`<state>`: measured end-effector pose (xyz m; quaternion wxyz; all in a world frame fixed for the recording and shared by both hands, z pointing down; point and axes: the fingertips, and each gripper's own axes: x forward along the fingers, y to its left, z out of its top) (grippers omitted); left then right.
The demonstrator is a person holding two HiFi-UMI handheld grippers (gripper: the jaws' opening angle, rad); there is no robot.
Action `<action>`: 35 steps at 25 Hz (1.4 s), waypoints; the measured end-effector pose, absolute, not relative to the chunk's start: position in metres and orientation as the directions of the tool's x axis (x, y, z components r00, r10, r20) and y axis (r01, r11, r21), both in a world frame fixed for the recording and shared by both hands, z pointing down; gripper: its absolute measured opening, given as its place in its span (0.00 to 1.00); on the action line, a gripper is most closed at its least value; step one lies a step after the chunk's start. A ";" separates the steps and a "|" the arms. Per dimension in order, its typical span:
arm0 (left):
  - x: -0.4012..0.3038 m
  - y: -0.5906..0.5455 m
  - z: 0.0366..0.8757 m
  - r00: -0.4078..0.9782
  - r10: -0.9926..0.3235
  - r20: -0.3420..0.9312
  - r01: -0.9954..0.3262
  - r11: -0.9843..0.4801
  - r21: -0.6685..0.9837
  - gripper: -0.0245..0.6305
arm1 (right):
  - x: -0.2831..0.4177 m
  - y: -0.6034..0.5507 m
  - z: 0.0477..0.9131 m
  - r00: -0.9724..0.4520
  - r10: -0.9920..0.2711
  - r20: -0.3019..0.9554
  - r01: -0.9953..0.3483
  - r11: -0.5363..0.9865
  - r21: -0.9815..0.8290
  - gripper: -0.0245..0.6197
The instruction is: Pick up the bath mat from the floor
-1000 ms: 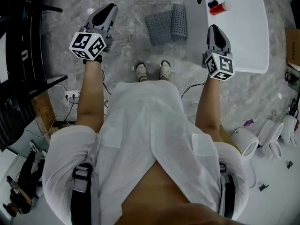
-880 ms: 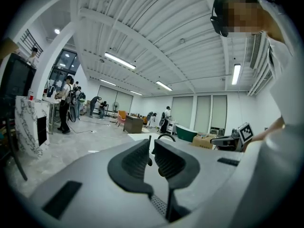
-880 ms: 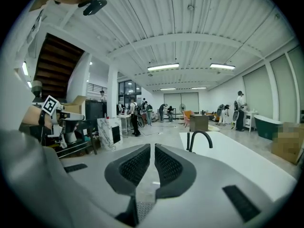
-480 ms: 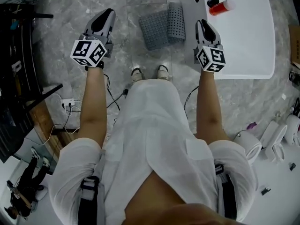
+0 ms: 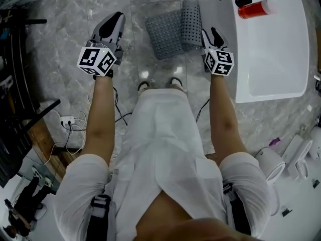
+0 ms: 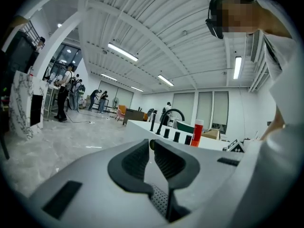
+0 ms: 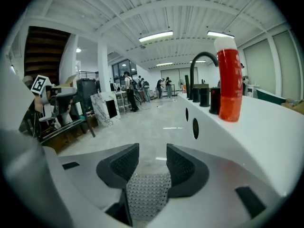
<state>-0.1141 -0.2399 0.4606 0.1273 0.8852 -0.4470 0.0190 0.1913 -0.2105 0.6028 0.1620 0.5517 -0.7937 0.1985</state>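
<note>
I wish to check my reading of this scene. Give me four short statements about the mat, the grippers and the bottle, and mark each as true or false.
1. The bath mat lies on the floor ahead of the person's shoes. True.
2. The right gripper is closed on the mat. False: its jaws stand apart and have just been opening. The mat only shows through the gap, beyond the pads, and is not gripped.
3. A red bottle stands on the white bathtub. True.
4. In the head view, the mat lies to the left of the left gripper. False: it lies between the two grippers, closer to the right one.
</note>
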 end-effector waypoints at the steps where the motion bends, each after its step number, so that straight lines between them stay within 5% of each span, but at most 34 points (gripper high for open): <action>1: -0.112 -0.245 0.473 0.602 -0.785 0.145 -0.794 -0.571 0.207 0.10 | 0.192 -0.213 0.620 -0.337 -0.808 0.483 -0.941 0.309 -0.139 0.32; 22: -0.053 -0.305 0.719 0.630 -0.777 0.004 -0.764 -0.618 0.182 0.10 | 0.204 -0.262 0.873 -0.316 -0.834 0.451 -0.945 0.319 -0.073 0.36; 35: -0.043 -0.289 0.782 0.585 -0.808 0.063 -0.801 -0.564 0.201 0.10 | 0.207 -0.252 0.933 -0.292 -0.757 0.584 -0.949 0.307 -0.077 0.43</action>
